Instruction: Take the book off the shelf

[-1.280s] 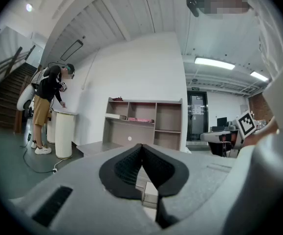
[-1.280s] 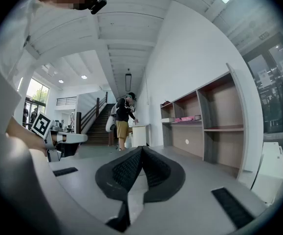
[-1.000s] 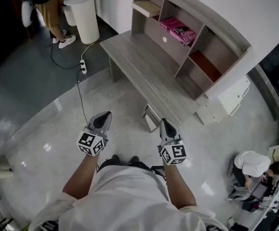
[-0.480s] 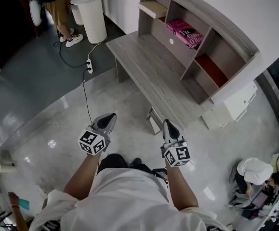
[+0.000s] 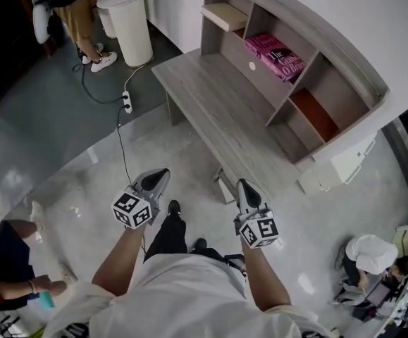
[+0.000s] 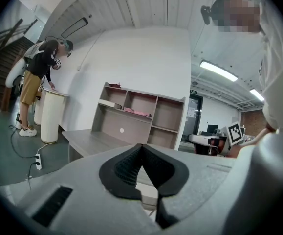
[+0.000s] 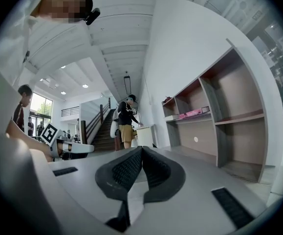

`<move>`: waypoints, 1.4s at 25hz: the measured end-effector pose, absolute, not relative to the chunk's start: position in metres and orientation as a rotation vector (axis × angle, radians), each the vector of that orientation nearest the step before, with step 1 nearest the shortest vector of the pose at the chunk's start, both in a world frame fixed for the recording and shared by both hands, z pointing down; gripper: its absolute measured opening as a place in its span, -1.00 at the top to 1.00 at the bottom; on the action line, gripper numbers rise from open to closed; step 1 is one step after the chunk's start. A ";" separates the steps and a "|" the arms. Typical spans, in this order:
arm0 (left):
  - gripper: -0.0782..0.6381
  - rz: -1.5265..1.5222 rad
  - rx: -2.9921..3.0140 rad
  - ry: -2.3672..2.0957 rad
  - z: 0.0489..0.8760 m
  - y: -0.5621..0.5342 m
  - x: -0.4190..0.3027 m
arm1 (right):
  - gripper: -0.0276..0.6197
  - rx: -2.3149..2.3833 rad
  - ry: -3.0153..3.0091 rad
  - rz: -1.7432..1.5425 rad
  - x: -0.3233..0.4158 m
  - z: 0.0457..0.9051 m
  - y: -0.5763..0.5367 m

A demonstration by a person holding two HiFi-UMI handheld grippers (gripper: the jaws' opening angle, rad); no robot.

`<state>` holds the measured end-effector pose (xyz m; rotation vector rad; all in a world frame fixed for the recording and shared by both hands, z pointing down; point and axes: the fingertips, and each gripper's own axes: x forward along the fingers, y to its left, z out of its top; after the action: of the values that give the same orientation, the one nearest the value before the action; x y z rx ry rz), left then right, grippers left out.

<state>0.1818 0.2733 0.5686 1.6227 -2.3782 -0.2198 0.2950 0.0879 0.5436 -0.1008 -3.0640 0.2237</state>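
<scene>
A pink book (image 5: 282,55) lies flat in the middle compartment of the grey wooden shelf unit (image 5: 344,55) that stands on a desk (image 5: 218,111). The same book (image 6: 134,111) shows small in the left gripper view, and its pink edge (image 7: 192,113) in the right gripper view. My left gripper (image 5: 161,175) and right gripper (image 5: 243,186) hang over the floor, well short of the desk. Both are shut with nothing between the pads.
A person stands at a white round pedestal (image 5: 127,21) at the far left. A power strip (image 5: 126,101) and its cable trail across the floor. A crouching person (image 5: 373,248) is at the right, another person (image 5: 10,259) at the lower left. White drawers (image 5: 337,164) stand beside the desk.
I have stepped nearer the desk; one foot is now forward between the grippers. A person has come into view at the lower left. Both grippers stay shut.
</scene>
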 end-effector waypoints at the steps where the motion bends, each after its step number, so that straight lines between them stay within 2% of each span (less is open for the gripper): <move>1: 0.74 -0.224 1.635 -2.362 0.569 0.269 0.173 | 0.87 -0.092 -3.060 0.225 0.286 0.545 0.085; 18: 0.74 -0.333 1.829 -2.170 0.557 0.179 -0.026 | 0.87 0.231 -3.095 0.318 0.124 0.517 0.019; 27: 0.74 -0.401 1.932 -2.058 0.537 0.116 -0.077 | 0.87 0.387 -3.137 0.459 0.085 0.495 -0.017; 35: 0.74 -0.628 1.986 -1.852 0.525 0.027 -0.106 | 0.87 0.499 -3.218 0.622 0.058 0.480 -0.073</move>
<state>-0.1061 0.0265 0.5248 1.9855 -1.8523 -0.6277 0.0578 -0.0731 0.4799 0.4991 -3.2178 0.6217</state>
